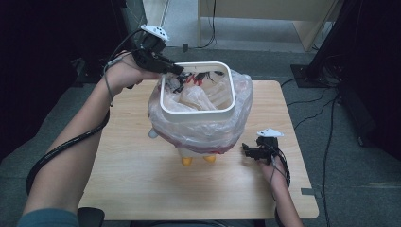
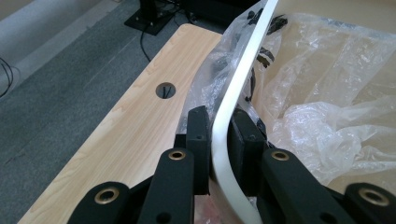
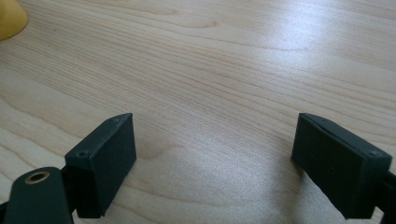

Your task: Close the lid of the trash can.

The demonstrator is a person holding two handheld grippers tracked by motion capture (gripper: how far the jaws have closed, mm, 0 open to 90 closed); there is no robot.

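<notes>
Left gripper (image 1: 163,64) fingers clamped on the bin's white rim ring (image 2: 233,98), at its far-left corner. Right gripper (image 1: 253,152) idles beside the bin, fingers apart over tabletop (image 3: 224,60). Lift the ring level so the bag liner (image 1: 208,130) stays put.

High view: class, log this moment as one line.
left gripper: shut on bin rim | right gripper: open over table

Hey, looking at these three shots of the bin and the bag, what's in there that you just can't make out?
- High view: the bin body, wrapped by the plastic bag.
- High view: the dark and red items at the far rim are too small to name.
- Left gripper view: the white rim between the jaws of the left gripper runs off the bottom edge.
- Right gripper view: a yellow foot, cut by the corner.
</notes>
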